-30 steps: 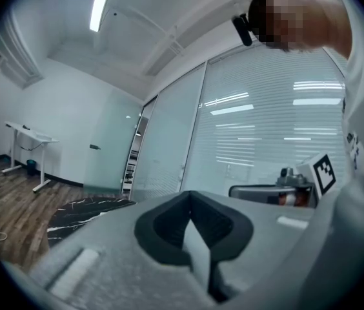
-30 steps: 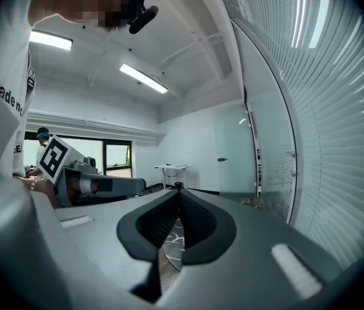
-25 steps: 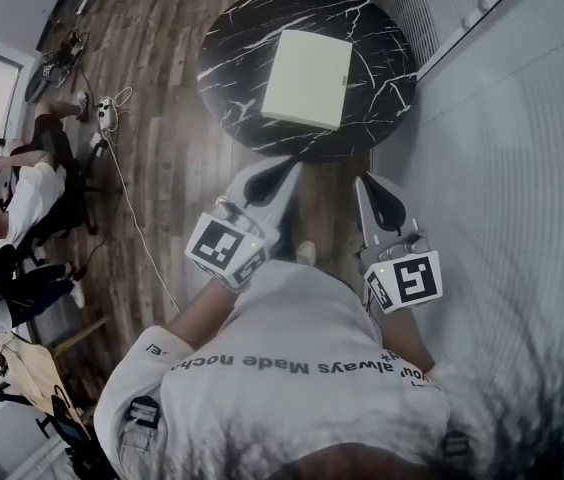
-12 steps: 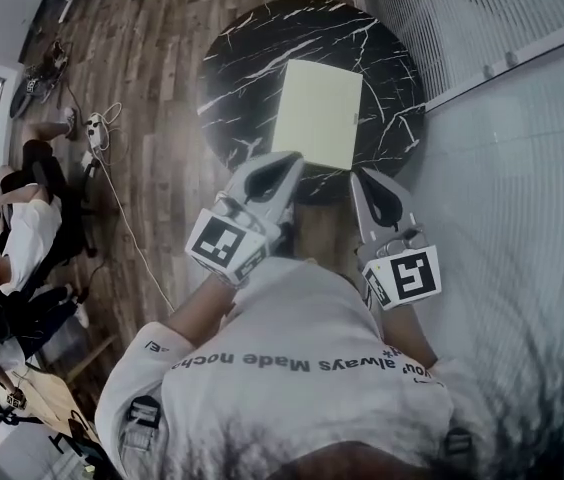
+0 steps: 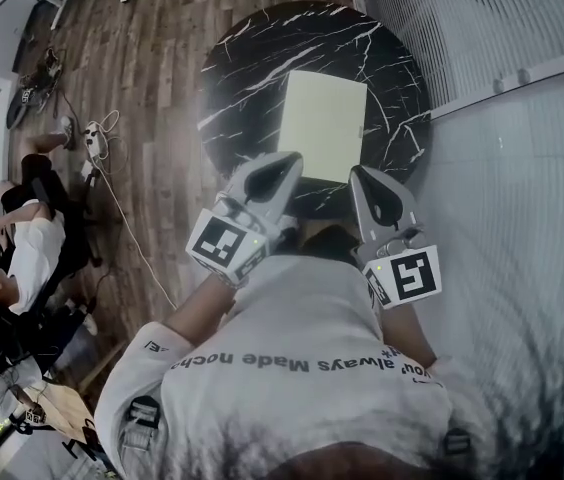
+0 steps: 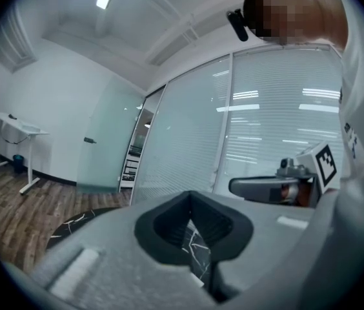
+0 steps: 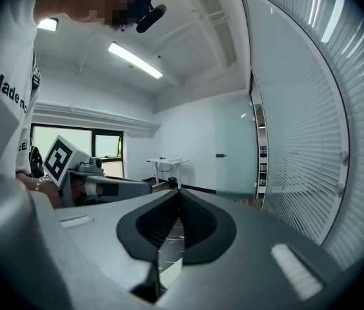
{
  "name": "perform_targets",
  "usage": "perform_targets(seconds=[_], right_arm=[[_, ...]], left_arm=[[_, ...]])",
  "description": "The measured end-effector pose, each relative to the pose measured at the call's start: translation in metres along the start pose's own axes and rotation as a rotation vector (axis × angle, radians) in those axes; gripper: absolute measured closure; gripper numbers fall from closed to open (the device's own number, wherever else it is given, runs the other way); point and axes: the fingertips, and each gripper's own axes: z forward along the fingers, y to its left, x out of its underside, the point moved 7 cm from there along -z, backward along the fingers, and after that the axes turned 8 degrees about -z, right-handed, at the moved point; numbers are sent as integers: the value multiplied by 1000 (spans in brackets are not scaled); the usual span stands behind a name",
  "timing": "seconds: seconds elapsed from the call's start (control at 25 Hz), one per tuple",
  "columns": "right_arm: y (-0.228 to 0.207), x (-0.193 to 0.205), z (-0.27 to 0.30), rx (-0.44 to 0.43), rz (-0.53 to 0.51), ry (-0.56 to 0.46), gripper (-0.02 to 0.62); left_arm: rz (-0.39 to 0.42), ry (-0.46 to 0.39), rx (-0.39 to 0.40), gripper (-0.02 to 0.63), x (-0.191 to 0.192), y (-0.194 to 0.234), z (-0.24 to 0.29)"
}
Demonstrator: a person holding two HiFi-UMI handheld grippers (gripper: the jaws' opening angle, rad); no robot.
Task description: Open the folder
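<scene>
An office with a plank floor [image 5: 162, 118] and a blind-covered glass wall [image 5: 442, 18] at 2 o'clock surrounds a round black marble table [image 5: 252, 48], seen from the head view. The folder [image 5: 324, 126], pale and closed, lies flat on the near half of the tabletop, its long sides running toward 12 o'clock.

A person in a white printed shirt holds both tools out toward it. The left gripper [image 5: 287, 161] has its tips beside the folder's near left corner, so the folder lies at about 1 o'clock from them. The right gripper [image 5: 362, 173] points at the near right corner, with the folder at about 11 o'clock. Whether either tip touches the cover cannot be told.

In the left gripper view, the left gripper [image 6: 190, 196] has its jaws pressed together at the tips with nothing between them, and veined marble shows through the gap behind. In the right gripper view, the right gripper [image 7: 179, 192] is likewise closed and empty, a pale strip of folder [image 7: 171, 271] visible beneath.

A power strip [image 5: 92, 140] and a seated person [image 5: 32, 238] occupy the floor at 9 o'clock.
</scene>
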Motion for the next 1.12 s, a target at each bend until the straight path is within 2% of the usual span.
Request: perform_targets(seconds=[0.2, 0.44, 0.52, 0.6, 0.76, 0.92, 1.12], right_arm=[[-25, 11, 6, 15, 18, 38, 594], [-66, 44, 17, 15, 56, 110, 591], [-79, 64, 20, 18, 80, 147, 560], [-89, 84, 25, 20, 103, 174, 558], [-104, 122, 40, 13, 116, 213, 547], [-115, 156, 50, 18, 133, 244, 538], [-120, 194, 57, 8, 183, 285, 537]], left_arm=[[-16, 40, -13, 603, 7, 12, 23], [19, 98, -75, 603, 29, 39, 57], [37, 132, -81, 603, 44, 48, 69], [71, 180, -88, 603, 61, 59, 79], [87, 261, -106, 603, 98, 82, 98], [122, 314, -112, 603, 129, 98, 115], [127, 393, -106, 604, 166, 106, 132]])
